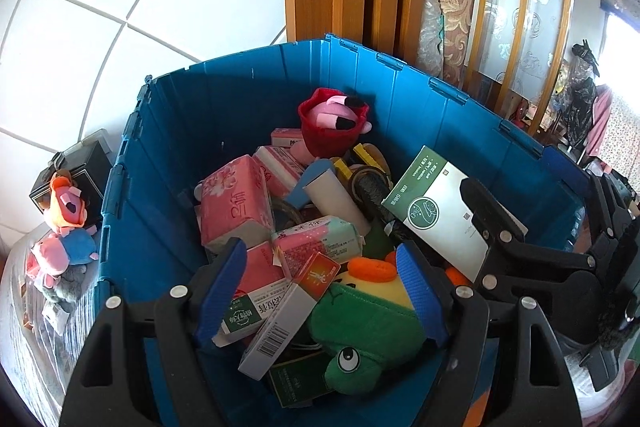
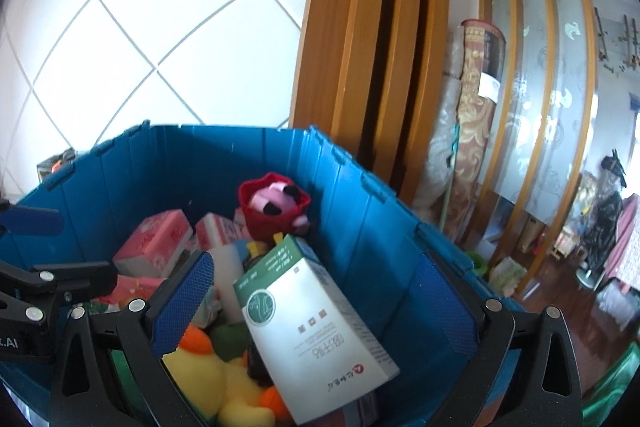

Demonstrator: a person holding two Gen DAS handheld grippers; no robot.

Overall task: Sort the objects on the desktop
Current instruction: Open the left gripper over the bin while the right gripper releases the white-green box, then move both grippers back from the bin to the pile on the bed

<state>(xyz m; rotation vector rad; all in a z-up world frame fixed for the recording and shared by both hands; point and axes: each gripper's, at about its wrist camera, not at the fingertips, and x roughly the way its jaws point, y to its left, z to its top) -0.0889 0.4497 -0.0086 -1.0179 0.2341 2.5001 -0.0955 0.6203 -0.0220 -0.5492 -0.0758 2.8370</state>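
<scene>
Both grippers hang over an open blue crate [image 1: 168,155] crammed with odds and ends. The left gripper [image 1: 320,291] tilts steeply down into the near end of the crate, its blue pads spread apart and gripping nothing. Between and just under them lie a small white box with an orange end [image 1: 288,311] and a green and yellow plush toy [image 1: 368,319]; the toy lies against the right-hand pad, while the box sits loose on the pile.

The right gripper [image 2: 316,303] points across the crate at a shallower slant, its jaws splayed wide. A white and green carton [image 2: 316,327] lies tilted between the pads, resting on the heap with clear space on either side, so it is let go rather than pinched. From the left wrist view that same carton [image 1: 436,215] leans near the crate's right wall with the right gripper's black finger [image 1: 492,211] just beside it.

Further back in the crate sit pink tissue packs [image 1: 232,203], a white tube [image 1: 332,199] and a red plush cup holding a pink toy [image 1: 332,123]. Outside the crate's left wall, more plush toys [image 1: 68,227] are piled by a black box [image 1: 80,167].
</scene>
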